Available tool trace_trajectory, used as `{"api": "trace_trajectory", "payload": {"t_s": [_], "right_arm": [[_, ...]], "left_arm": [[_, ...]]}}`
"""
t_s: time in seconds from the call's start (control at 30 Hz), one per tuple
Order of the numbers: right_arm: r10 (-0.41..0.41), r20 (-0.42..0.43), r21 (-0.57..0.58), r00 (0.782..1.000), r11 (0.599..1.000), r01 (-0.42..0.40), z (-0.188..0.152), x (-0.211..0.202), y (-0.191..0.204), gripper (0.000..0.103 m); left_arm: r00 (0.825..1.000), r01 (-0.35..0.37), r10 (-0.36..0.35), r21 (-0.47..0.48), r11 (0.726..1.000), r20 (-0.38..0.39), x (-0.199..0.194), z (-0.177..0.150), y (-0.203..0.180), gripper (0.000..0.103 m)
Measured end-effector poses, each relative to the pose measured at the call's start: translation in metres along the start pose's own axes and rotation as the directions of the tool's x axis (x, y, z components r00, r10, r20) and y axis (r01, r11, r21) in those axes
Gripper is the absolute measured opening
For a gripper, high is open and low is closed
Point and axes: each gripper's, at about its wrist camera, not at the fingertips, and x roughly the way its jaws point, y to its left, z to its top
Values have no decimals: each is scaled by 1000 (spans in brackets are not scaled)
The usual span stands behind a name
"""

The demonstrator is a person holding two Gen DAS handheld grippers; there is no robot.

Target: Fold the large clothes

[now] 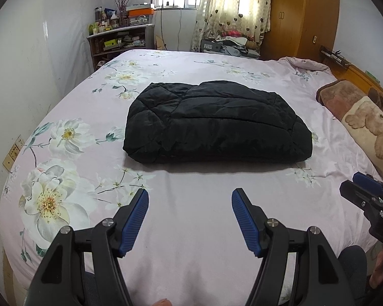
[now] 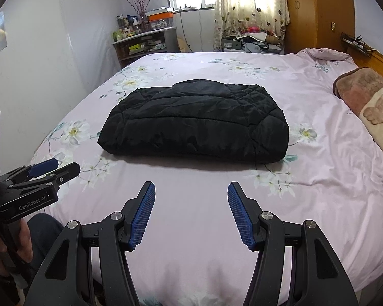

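We saw the black quilted jacket lying folded into a thick rectangle in the middle of the bed, on its pink floral sheet. Our left gripper hovered over bare sheet short of the jacket's near edge, its fingers spread wide and holding nothing. Our right gripper hung likewise, fingers wide apart, empty, clear of the jacket.

Black jacket on pink floral sheet.
Sheet: pale pink, white flowers, teal-green leaves. Jacket quilted, plain black. Both grippers, left and right: black, blue ribbed pads. Curtain cream with dark hearts. Wardrobe orange-brown.
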Motion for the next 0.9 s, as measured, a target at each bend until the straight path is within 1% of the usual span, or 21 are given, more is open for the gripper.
{"api": "trace_trajectory", "payload": {"t_s": [0.3, 0.47, 0.57, 0.9], "right_arm": [[-2, -5, -1, 1000, 1000, 2, -2, 0, 1, 60], [0, -5, 3, 1000, 1000, 0, -2, 0, 1, 60], [1, -6, 0, 1000, 1000, -1, -2, 0, 1, 60], [1, -14, 0, 1000, 1000, -1, -2, 2, 3, 60]], "left_arm": [[1000, -2, 2, -11, 1000, 7, -2, 0, -1, 70], [1000, -15, 15, -5, 1000, 16, -4, 0, -3, 70], [1000, -9, 9, -15, 1000, 9, -3, -1, -1, 70], [1000, -25, 25, -10, 1000, 10, -2, -4, -5, 70]]}}
